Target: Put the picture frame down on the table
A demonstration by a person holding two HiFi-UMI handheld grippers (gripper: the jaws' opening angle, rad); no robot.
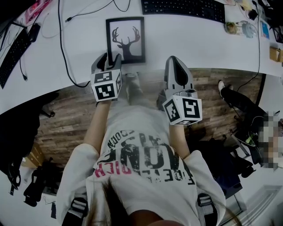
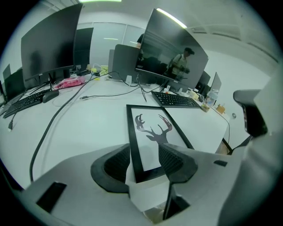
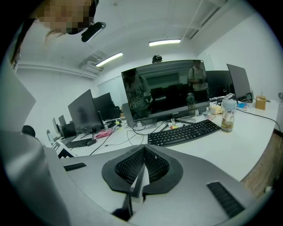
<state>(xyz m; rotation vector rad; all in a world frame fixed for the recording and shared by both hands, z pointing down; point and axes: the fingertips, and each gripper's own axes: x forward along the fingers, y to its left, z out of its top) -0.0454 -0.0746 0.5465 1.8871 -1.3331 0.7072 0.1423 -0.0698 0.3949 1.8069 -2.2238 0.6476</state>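
Observation:
A black picture frame (image 1: 126,37) with a deer silhouette on white lies flat on the white table (image 1: 190,42), near its front edge. My left gripper (image 1: 112,57) is at the frame's near left corner. In the left gripper view the frame (image 2: 150,132) reaches in between the jaws of that gripper (image 2: 143,150), which stand wide apart and do not clamp it. My right gripper (image 1: 173,61) hovers to the right of the frame over the table's edge. In its own view the right gripper (image 3: 143,152) is shut with nothing between its pads.
A black keyboard (image 1: 183,9) lies at the back of the table, behind the frame. A black cable (image 1: 62,39) runs across the table left of the frame, and another keyboard (image 1: 11,50) sits far left. A monitor (image 3: 163,92) and a bottle (image 3: 227,115) stand further back.

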